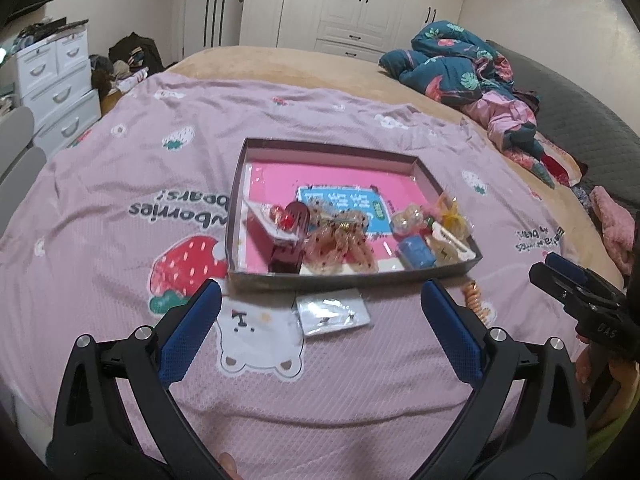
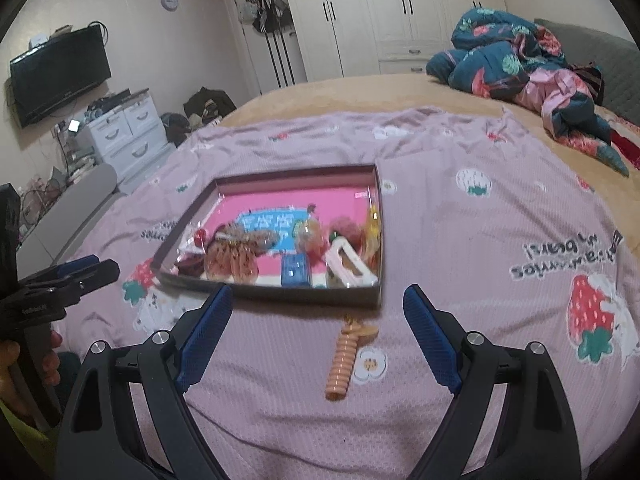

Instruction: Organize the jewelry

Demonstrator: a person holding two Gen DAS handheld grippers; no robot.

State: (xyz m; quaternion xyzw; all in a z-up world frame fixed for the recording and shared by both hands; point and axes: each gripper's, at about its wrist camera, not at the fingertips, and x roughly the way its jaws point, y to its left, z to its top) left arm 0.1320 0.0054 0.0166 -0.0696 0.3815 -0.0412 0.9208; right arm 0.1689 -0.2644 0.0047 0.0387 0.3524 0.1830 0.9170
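Observation:
A shallow dark box [image 1: 352,277] with a pink floor sits on the bed and holds several hair clips, scrunchies and small packets along its near side; it also shows in the right wrist view [image 2: 280,295]. A clear plastic packet [image 1: 333,311] lies on the sheet just in front of the box, between the fingers of my open, empty left gripper [image 1: 320,300]. An orange spiral hair tie [image 2: 347,356] lies in front of the box's right corner, between the fingers of my open, empty right gripper [image 2: 318,308]; it also shows in the left wrist view [image 1: 476,300].
A pink strawberry-print sheet [image 1: 120,208] covers the bed. A crumpled teal floral quilt [image 2: 520,56] lies at the far right. White drawers [image 2: 128,132] stand left of the bed, with a TV [image 2: 60,76] on the wall and wardrobes [image 2: 380,12] behind.

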